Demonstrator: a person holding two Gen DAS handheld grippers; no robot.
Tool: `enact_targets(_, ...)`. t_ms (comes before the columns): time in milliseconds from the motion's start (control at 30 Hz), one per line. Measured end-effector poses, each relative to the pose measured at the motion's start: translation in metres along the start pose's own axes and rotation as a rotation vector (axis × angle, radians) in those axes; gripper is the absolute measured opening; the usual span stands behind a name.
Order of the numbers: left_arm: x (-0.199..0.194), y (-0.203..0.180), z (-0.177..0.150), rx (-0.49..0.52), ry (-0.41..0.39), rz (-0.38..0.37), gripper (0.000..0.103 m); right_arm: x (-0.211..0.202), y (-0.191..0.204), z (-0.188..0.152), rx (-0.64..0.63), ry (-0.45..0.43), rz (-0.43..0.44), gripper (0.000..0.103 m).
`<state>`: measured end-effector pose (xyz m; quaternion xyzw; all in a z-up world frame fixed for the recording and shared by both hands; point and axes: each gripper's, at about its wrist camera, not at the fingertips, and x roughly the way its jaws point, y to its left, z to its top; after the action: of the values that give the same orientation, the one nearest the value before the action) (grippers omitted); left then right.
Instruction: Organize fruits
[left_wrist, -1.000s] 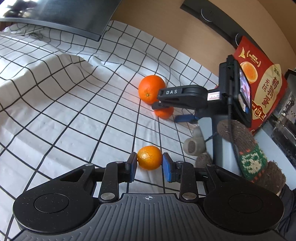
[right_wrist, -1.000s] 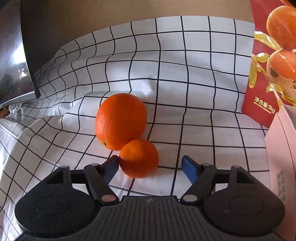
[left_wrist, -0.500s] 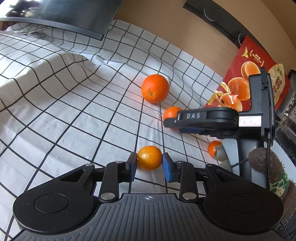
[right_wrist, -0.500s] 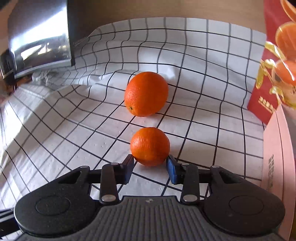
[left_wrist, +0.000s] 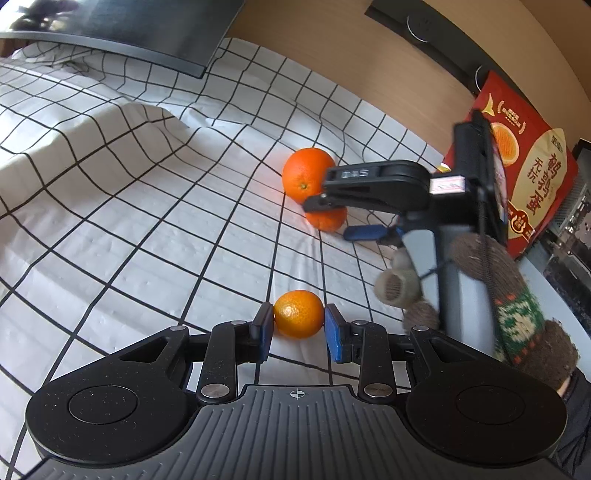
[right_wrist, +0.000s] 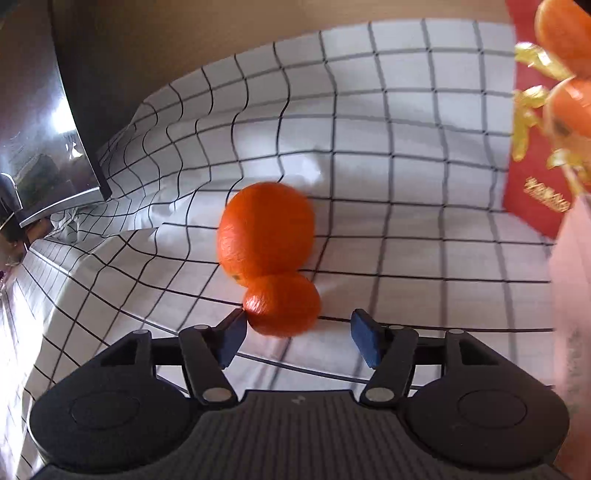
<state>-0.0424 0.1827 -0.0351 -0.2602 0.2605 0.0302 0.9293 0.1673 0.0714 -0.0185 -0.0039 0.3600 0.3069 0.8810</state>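
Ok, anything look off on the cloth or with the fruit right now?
Only the checked cloth: it is rumpled, with a raised fold at the left. The fruit looks intact, nothing spilled. The large orange and small mandarin sit touching between the open right gripper; the left gripper holds another mandarin.

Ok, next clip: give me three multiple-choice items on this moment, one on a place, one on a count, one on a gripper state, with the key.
1. Where does the small mandarin by the right gripper lie?
A. against the large orange
B. on the red bag
C. under the monitor

2. How many real fruits are on the checked cloth?
A. one
B. three
C. five

3. What is the left gripper doing?
A. standing wide open
B. shut on the near mandarin
C. holding the cloth

Key: 1 A, they touch in the right wrist view; 2 B, the left wrist view shows three; 3 B, both pads press its sides.
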Motion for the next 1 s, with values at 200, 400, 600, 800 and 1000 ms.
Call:
enact_targets(200,-0.001,0.001,0.000,-0.012,0.001,-0.009,0.034,0.008,0.023,-0.003,-0.088,-0.012,-0.070,0.045)
enact_targets(400,0.000,0.002,-0.001,-0.016,0.002,-0.013,0.034,-0.025,0.028,-0.019,-0.184,0.009,-0.034,0.044)
enact_targets(600,0.002,-0.002,-0.002,0.009,0.004,0.009,0.034,-0.101,0.006,-0.065,-0.245,0.023,0.046,0.044)
enact_targets(800,0.009,-0.045,-0.014,0.101,0.060,-0.077,0.034,-0.188,-0.051,-0.124,-0.242,-0.036,-0.004,0.044)
enact_targets(1000,0.024,-0.119,-0.044,0.226,0.173,-0.270,0.034,-0.239,-0.102,-0.161,-0.230,-0.109,-0.150,0.044)
